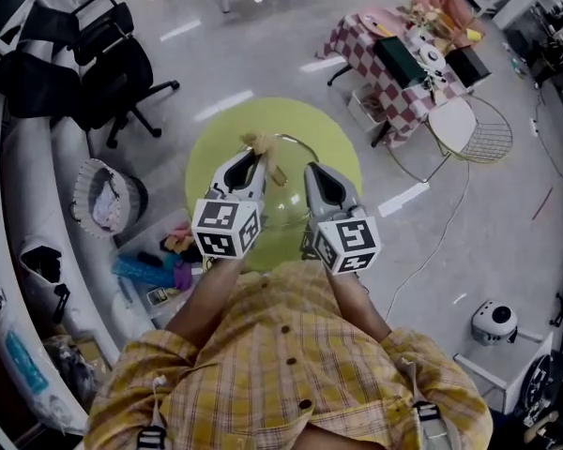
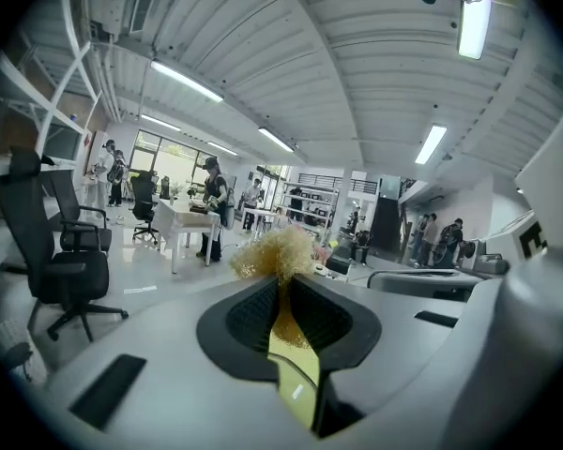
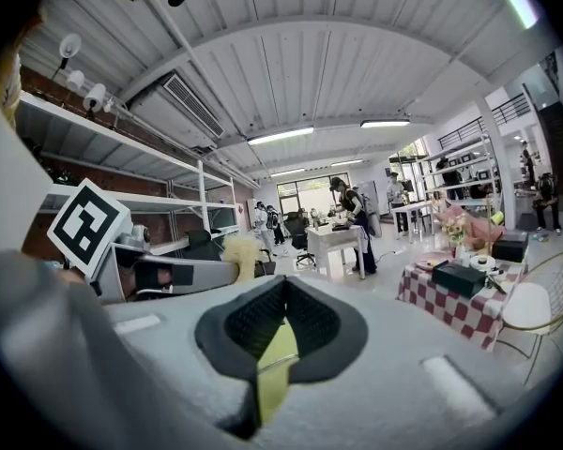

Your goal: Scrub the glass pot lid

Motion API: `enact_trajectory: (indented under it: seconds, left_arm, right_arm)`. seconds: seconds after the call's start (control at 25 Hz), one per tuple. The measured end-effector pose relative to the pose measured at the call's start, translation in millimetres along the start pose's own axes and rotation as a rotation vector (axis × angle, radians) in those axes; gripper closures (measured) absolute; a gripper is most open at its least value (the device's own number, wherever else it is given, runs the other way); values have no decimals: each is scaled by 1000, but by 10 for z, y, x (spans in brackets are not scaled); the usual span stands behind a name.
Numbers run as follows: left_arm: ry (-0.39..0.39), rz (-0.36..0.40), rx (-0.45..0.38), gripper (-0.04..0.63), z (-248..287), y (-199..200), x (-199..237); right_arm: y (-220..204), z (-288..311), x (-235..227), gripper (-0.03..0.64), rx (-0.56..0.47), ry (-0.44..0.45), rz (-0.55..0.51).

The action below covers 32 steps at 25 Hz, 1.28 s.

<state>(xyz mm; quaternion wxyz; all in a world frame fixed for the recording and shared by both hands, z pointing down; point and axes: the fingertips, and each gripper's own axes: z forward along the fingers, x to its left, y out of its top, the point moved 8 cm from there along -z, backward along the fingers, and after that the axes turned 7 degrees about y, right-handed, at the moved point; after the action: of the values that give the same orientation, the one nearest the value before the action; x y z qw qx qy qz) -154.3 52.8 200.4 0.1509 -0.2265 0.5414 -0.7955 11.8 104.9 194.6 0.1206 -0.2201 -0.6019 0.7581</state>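
Note:
The glass pot lid (image 1: 289, 206) lies flat on the round yellow-green table (image 1: 216, 157); its metal rim arcs behind the grippers. My left gripper (image 1: 256, 158) is shut on a tan fibrous scrubber (image 1: 266, 149), held over the lid's far left edge. In the left gripper view the scrubber (image 2: 275, 252) sticks out as a frizzy tuft beyond the closed jaws. My right gripper (image 1: 312, 170) hovers over the lid's right side, shut, with nothing seen between its pads (image 3: 305, 326). From the right gripper view the left gripper (image 3: 174, 275) and scrubber tuft (image 3: 238, 251) show at the left.
Black office chairs (image 1: 103, 64) and a mesh waste basket (image 1: 106, 198) stand to the left by a curved white desk (image 1: 23, 214). Colourful clutter (image 1: 159, 261) lies on the floor. A checkered table (image 1: 394, 68) and a wire chair (image 1: 469, 129) are at the right.

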Motion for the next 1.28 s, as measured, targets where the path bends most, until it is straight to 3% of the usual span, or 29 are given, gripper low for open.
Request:
enact_trajectory:
  seconds: [0.52, 0.72, 1.28]
  left_arm:
    - [15, 77, -120, 548, -320, 191, -52]
    - [17, 123, -158, 548, -338, 211, -93]
    - [-27, 140, -204, 548, -348, 258, -128]
  right_arm:
    - [245, 47, 223, 620, -64, 70, -22]
    - [255, 50, 202, 620, -71, 58, -34]
    - [326, -13, 262, 618, -80, 18, -93]
